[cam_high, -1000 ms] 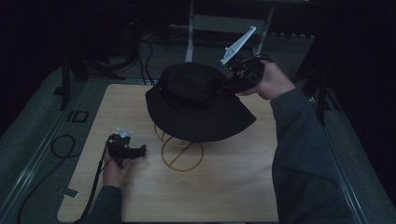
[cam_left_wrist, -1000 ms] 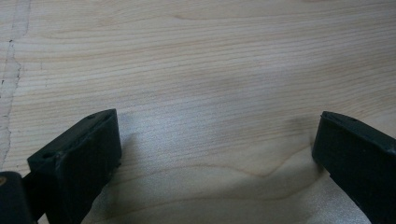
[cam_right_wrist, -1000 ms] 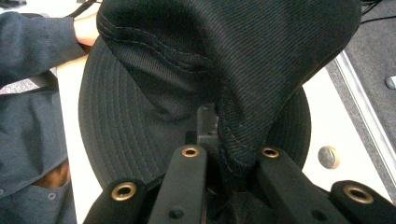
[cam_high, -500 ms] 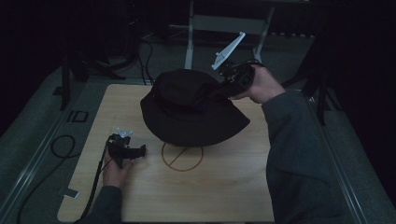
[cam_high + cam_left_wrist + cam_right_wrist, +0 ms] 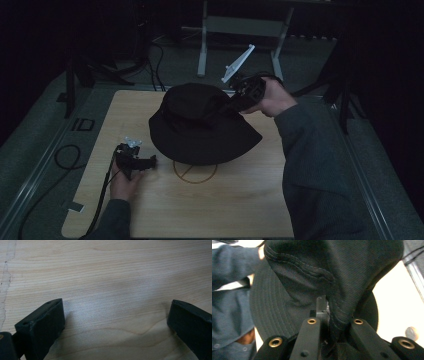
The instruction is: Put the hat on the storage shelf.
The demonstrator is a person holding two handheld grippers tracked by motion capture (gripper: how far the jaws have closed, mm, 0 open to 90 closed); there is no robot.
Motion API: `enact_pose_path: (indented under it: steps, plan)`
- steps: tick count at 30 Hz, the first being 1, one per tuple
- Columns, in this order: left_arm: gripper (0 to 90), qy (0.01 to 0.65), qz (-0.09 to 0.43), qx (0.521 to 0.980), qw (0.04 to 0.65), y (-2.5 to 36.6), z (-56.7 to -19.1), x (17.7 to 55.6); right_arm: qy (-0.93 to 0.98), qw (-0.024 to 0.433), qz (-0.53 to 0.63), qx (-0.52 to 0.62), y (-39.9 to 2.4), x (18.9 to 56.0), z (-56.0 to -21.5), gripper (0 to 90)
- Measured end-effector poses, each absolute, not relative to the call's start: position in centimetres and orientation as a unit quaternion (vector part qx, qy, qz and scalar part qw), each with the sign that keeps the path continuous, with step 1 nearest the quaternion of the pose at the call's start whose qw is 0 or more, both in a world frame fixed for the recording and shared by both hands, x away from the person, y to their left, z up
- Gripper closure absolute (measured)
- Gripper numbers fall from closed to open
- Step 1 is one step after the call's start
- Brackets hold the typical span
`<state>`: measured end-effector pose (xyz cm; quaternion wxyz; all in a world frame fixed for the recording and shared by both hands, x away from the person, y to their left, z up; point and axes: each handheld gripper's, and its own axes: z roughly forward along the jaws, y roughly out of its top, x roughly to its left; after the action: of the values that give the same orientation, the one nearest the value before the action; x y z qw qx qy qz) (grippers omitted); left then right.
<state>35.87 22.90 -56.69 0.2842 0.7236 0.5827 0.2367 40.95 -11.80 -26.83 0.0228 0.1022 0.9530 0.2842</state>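
Left claw (image 5: 150,162) agape (resting low), right claw (image 5: 234,102) clamped

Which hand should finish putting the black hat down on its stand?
The right. The right gripper is already pinching the hat by its crown over the stand's ring base. The left gripper rests open on the table, holding nothing.

Black bucket hat (image 5: 200,125), stitched rings on brim; pale wood-grain table (image 5: 240,200); black jaws.
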Motion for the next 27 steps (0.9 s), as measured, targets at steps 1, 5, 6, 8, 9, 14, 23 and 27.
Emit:
enact_pose_path:
  steps: [1, 5, 6, 8, 9, 14, 23, 27]
  plan:
    - [1.5, 0.583, 0.237, 0.724, 0.284, 22.9, -56.7, 35.9, 0.953, 0.019, 0.285, 0.101, -11.8, 40.9, -27.0, 83.7]
    - [1.5, 0.583, 0.237, 0.724, 0.284, 22.9, -56.7, 35.9, 0.959, 0.019, 0.265, 0.104, -11.9, 41.1, -27.8, 81.6]
    - [1.5, 0.583, 0.237, 0.723, 0.284, 22.9, -56.7, 35.9, 0.96, 0.017, 0.257, 0.105, -11.8, 41.0, -28.0, 80.6]
    - [1.5, 0.583, 0.237, 0.724, 0.284, 22.9, -56.7, 35.9, 0.963, 0.012, 0.251, 0.097, -11.6, 40.9, -28.1, 77.8]
    - [1.5, 0.583, 0.237, 0.724, 0.284, 22.9, -56.7, 35.9, 0.963, 0.008, 0.25, 0.095, -11.5, 40.8, -28.1, 75.4]
    - [1.5, 0.582, 0.237, 0.724, 0.284, 22.9, -56.7, 35.9, 0.966, 0.002, 0.239, 0.098, -11.0, 40.8, -28.4, 57.1]
    - [1.5, 0.582, 0.237, 0.724, 0.284, 22.9, -56.7, 35.9, 0.962, 0.011, 0.239, 0.13, -11.2, 40.5, -27.8, 24.7]
    - [1.5, 0.582, 0.237, 0.724, 0.284, 22.9, -56.7, 35.9, 0.96, 0.032, 0.24, 0.139, -11.8, 40.4, -27.5, 19.4]
